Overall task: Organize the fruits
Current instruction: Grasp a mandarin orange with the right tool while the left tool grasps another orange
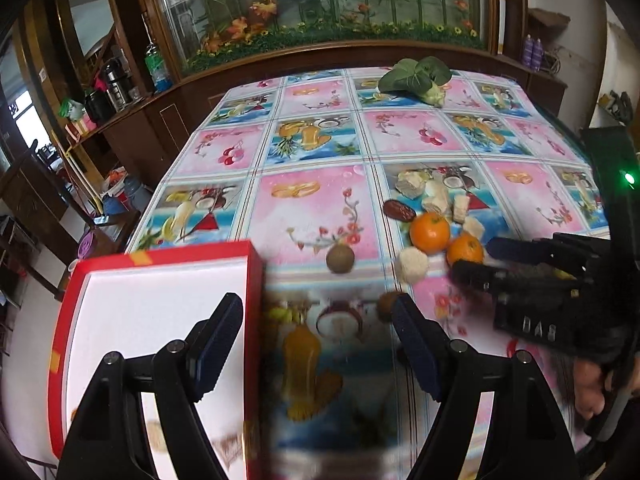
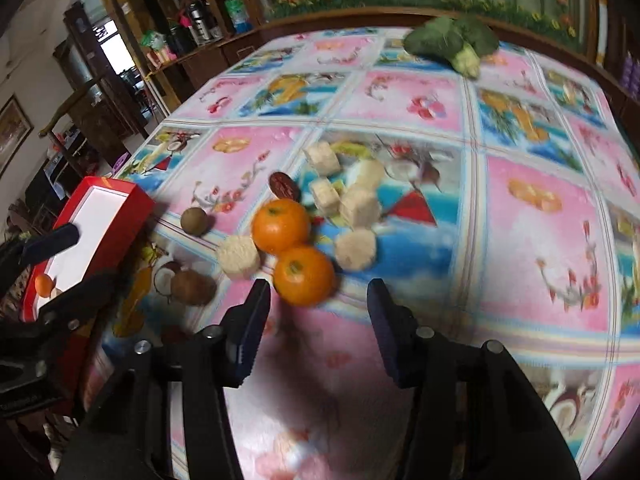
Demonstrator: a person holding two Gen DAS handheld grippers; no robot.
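Orange mandarin (image 2: 304,276) lower centre, just beyond right claw (image 2: 318,312), jaws spread to straddle it. Left claw (image 1: 318,320) released near red box (image 1: 256,320), lower left, likely destination.

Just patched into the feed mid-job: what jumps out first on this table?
Two bright round oranges sit side by side amid pale puffed-rice cakes on the pink-and-blue fruit-print tablecloth; the nearer orange lies just ahead of the open right gripper. At the table's left edge stands a red cardboard box with a white lining, under the open left gripper. A green leafy vegetable lies at the far edge.
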